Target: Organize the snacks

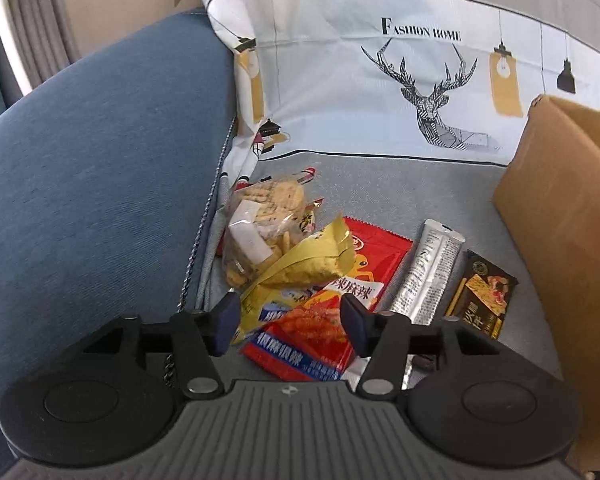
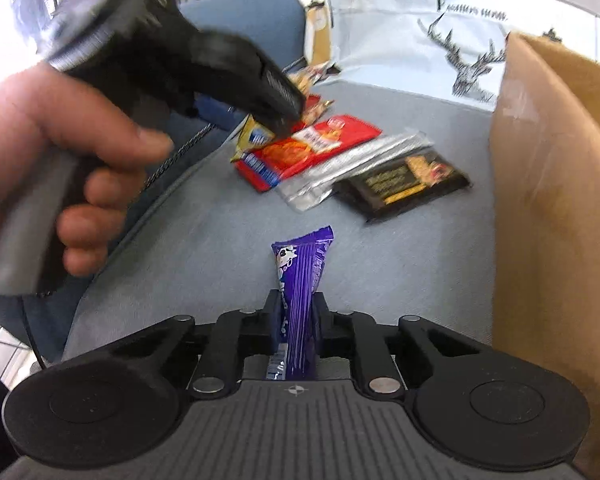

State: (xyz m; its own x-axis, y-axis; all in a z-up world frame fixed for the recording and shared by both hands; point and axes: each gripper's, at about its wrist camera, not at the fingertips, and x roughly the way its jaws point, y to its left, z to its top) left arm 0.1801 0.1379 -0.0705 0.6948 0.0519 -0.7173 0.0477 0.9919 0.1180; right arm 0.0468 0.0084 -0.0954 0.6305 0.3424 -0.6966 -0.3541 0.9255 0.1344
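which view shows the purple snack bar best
The right wrist view: the purple snack bar sits centre frame, clamped between the right gripper fingers, wrapper print readable. The left wrist view does not show it at all.

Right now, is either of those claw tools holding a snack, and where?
The right gripper pinches the purple snack packet near its lower end. The left gripper holds nothing; its jaws stand open.

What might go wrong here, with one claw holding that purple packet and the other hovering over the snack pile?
The right gripper pinches the purple packet only near one end, so it may slip or swing. The open left gripper hangs over the overlapping yellow packet and red packet, so it may catch both or push them aside.
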